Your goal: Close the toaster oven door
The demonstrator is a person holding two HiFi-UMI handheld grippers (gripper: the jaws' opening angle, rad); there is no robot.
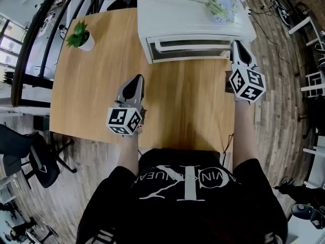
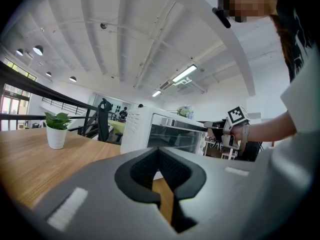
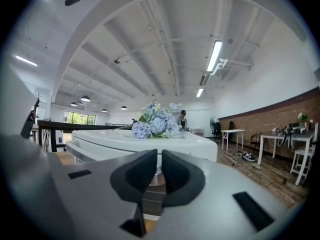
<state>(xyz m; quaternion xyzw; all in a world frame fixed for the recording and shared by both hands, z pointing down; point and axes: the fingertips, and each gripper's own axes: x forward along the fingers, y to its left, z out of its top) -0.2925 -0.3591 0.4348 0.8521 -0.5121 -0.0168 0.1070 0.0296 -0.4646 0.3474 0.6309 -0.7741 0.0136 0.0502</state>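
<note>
A leafy potted plant [image 1: 79,34] is seen left on the smooth wooden counter [image 1: 177,105]. The left gripper [image 1: 135,80] is held mid-counter, jaws clenched, empty. The boxy white toaster oven [image 1: 193,14] is set rearward, door up. The right gripper [image 1: 238,47] is spotted at its front right corner, jaws pinched, empty.

- A light wooden table [image 1: 188,111] is standing on a plank floor [image 1: 284,85], its grain running across the top.
- A white toaster oven [image 1: 172,14] is sitting directly on the table at the far side, toward the right, with its glass front facing the near edge.
- A small potted plant [image 1: 80,36] in a white pot is standing upright near the far left corner, well apart from the toaster oven.
</note>
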